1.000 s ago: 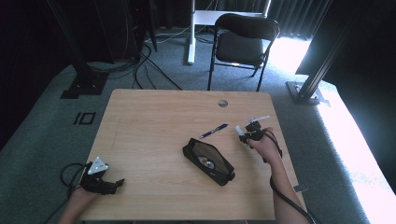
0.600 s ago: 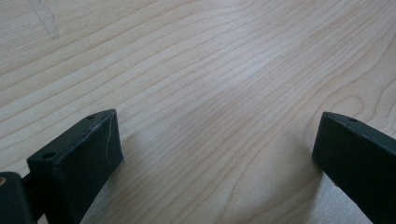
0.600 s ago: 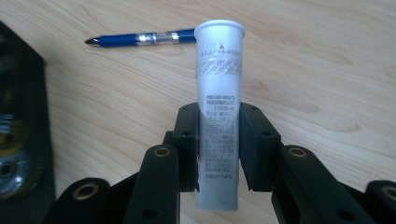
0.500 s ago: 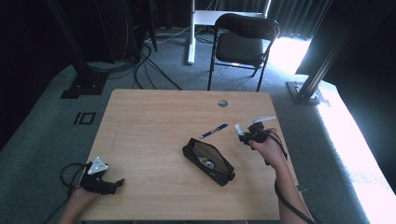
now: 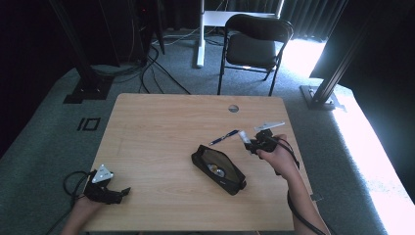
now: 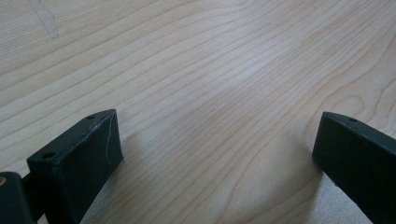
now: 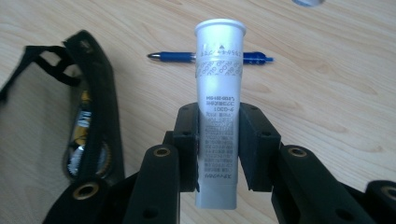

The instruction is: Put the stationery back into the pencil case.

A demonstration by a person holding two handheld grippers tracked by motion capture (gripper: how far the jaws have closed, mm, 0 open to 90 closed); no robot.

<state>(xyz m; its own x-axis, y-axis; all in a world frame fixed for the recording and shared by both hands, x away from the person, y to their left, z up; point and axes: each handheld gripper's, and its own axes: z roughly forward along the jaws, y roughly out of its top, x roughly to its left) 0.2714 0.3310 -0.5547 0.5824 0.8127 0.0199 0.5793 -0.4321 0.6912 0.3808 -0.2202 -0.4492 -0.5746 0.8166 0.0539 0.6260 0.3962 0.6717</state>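
Observation:
My right gripper [image 7: 218, 140] is shut on a small white tube [image 7: 218, 98] with printed text, cap end pointing away from me, held above the table. In the high view the right gripper [image 5: 250, 142] with the white tube [image 5: 243, 136] hangs just right of an open black pouch [image 5: 219, 169]. A blue pen [image 5: 224, 137] lies beyond the pouch; in the right gripper view the blue pen [image 7: 173, 57] shows behind the tube and the pouch [image 7: 88, 116] at left, with items inside. My left gripper [image 5: 117, 194] rests open near the table's front left corner, its jaws wide apart over bare wood.
The wooden table [image 5: 161, 127] has a round cable hole [image 5: 233, 108] near its far edge. A black folding chair [image 5: 254, 46] and a white table leg [image 5: 200, 34] stand beyond it. Cables lie on the carpet at the left.
The right gripper with the tube has shifted slightly toward the pouch and pen. The left gripper has not moved.

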